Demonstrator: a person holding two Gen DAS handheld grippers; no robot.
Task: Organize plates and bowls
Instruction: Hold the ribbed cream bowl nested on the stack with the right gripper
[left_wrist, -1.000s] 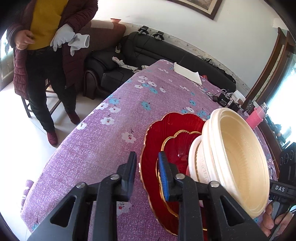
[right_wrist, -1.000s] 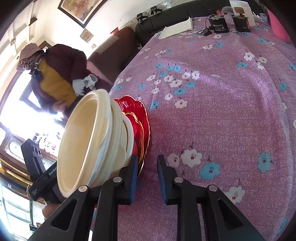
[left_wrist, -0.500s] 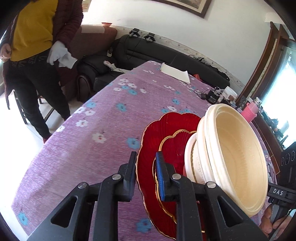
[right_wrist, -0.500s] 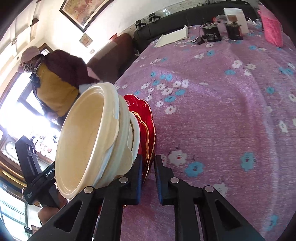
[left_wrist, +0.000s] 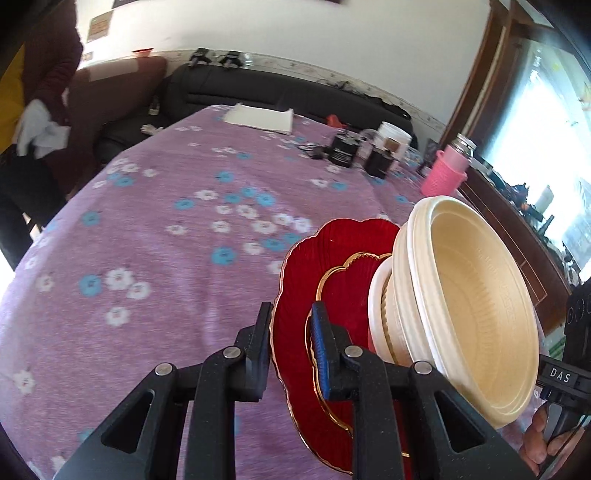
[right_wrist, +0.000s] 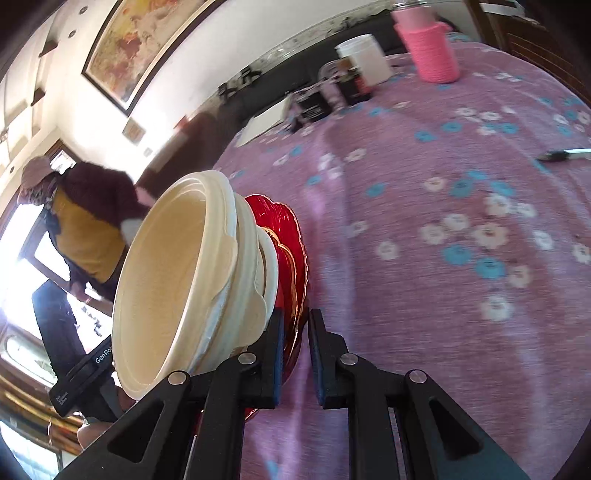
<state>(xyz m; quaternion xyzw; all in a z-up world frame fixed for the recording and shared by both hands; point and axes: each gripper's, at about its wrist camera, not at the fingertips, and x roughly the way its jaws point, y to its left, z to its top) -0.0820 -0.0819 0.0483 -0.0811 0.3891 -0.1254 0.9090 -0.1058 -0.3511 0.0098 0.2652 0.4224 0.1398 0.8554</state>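
A large red scalloped plate carries a smaller gold-rimmed red plate and a nest of cream bowls. The whole stack hangs tilted above the purple flowered tablecloth. My left gripper is shut on the large plate's near rim. From the opposite side, my right gripper is shut on the red plate rim, with the cream bowls to its left. Each gripper's black body shows at the edge of the other's view.
At the table's far end stand a pink cup, a white tub, black boxes and a white paper pad. A pen lies on the cloth at right. A person stands beside the black sofa.
Both grippers have carried the stack across the table towards its far end with the cup and boxes. The right jaws narrowed onto the rim. The person has slid to the picture's left edge.
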